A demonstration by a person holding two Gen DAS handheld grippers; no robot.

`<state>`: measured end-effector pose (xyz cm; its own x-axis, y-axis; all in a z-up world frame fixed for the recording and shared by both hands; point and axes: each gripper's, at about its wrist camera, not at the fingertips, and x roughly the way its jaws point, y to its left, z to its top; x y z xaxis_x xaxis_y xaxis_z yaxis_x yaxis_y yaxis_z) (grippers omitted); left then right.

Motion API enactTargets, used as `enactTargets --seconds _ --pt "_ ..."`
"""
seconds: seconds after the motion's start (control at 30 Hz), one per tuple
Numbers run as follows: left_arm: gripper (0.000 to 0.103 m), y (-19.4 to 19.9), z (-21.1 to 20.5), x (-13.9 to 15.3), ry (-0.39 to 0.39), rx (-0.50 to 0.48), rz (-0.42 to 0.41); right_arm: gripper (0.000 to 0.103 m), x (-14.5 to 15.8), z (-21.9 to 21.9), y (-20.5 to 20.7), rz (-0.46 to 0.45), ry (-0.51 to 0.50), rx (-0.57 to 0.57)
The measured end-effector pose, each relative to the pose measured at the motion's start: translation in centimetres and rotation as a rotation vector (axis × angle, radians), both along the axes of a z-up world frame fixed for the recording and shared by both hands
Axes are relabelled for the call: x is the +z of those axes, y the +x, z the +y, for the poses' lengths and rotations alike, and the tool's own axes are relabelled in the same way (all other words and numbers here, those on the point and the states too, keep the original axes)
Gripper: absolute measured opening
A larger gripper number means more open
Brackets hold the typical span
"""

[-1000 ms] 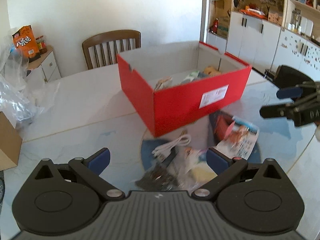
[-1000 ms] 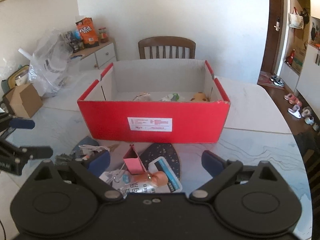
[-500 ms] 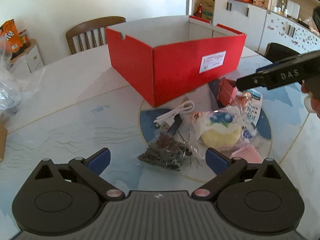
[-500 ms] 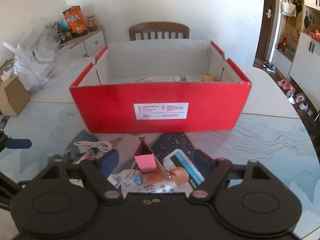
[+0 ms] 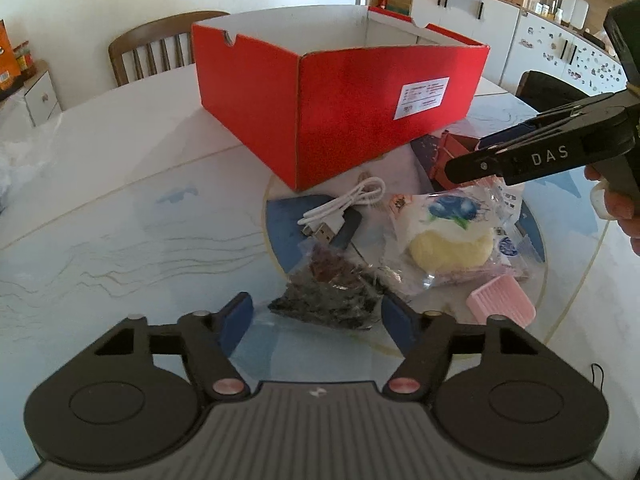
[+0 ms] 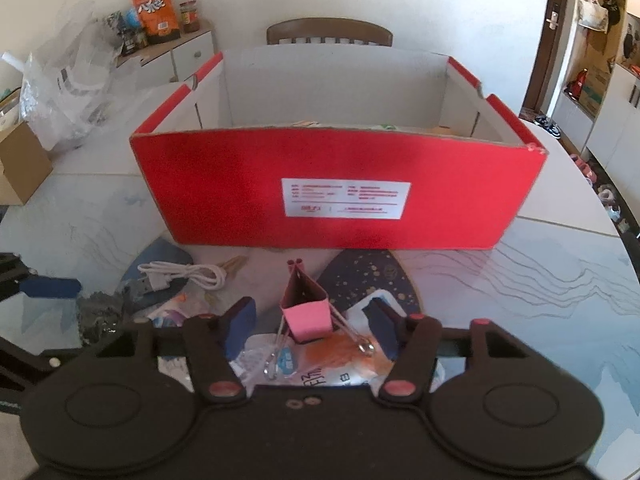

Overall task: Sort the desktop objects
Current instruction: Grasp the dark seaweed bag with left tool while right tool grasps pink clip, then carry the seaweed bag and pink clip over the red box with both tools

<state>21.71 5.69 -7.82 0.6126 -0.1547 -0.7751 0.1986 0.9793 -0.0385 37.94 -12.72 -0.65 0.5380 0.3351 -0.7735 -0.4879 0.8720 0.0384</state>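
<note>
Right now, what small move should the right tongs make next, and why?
Probably close. The right tongs are open with the pink binder clip standing between the fingers, untouched. Once gripped, it can go up into the red box just behind.

"DAS" on right hand-held gripper (image 5: 486, 158)
</note>
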Motion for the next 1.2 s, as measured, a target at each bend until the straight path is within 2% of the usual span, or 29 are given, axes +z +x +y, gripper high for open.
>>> enactTargets --seconds 0.17,0.2,0.27,0.3,0.47,0.53,0.7,1.2 --pt "0.063 0.2 0.3 0.0 -0.021 -0.004 0.006 0.053 -0.3 0.5 0.4 0.012 -0.004 0.020" --pt "0.060 0.2 0.3 0.0 -0.022 -0.003 0.006 0.049 -0.4 0.5 0.4 0.017 -0.004 0.022" --pt "0.042 0.1 0.4 0.1 -0.022 0.004 0.004 0.043 -0.6 0.5 0.5 0.018 -0.015 0.026" --pt "0.041 0.1 0.5 0.1 -0.029 0.009 0.007 0.038 -0.7 0.6 0.5 0.017 -0.022 0.028" --pt "0.032 0.3 0.6 0.3 -0.040 0.020 0.004 0.034 -0.6 0.3 0.7 0.022 -0.002 0.039" --pt "0.027 0.3 0.6 0.5 -0.042 0.030 -0.008 0.028 -0.3 0.3 0.7 0.021 0.011 0.038" --pt "0.024 0.2 0.8 1.1 -0.057 0.052 -0.023 0.024 0.3 0.1 0.6 0.017 0.028 0.045" --pt "0.024 -0.2 0.6 4.7 -0.075 0.100 -0.060 0.024 3.8 -1.8 0.0 -0.030 0.106 0.034"
